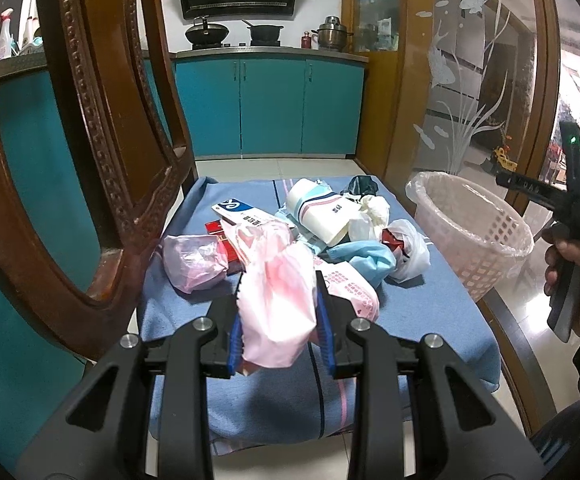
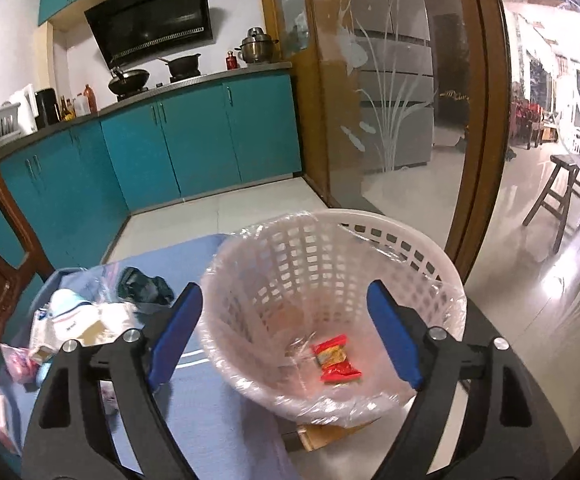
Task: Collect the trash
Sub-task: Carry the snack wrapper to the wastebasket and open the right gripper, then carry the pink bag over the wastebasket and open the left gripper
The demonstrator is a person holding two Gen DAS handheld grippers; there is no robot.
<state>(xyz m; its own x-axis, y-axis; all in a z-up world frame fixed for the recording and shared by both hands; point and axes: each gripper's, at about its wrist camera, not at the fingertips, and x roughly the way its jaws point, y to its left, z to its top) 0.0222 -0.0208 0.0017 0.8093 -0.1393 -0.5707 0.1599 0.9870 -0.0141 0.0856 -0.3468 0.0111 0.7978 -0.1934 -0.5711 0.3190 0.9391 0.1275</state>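
Observation:
My left gripper (image 1: 279, 300) is shut on a pink plastic bag (image 1: 277, 300), held above the blue cloth (image 1: 430, 312). Beyond it lies a heap of trash: another pink bag (image 1: 193, 262), a white and blue carton (image 1: 322, 212), a blue mask (image 1: 370, 260), a white bag (image 1: 410, 252) and a red packet (image 1: 215, 228). The white lattice bin (image 1: 474, 224) with a clear liner stands at the right. My right gripper (image 2: 283, 328) hangs open over the bin (image 2: 422, 256), nothing between its pads. A red snack wrapper (image 2: 336, 358) lies at the bin's bottom.
A carved wooden chair back (image 1: 101, 152) rises close at the left. Teal kitchen cabinets (image 1: 269, 108) with pots on the counter stand behind. An etched glass door (image 1: 474, 92) in a wooden frame is at the right. A wooden stool (image 2: 558, 196) shows beyond the glass.

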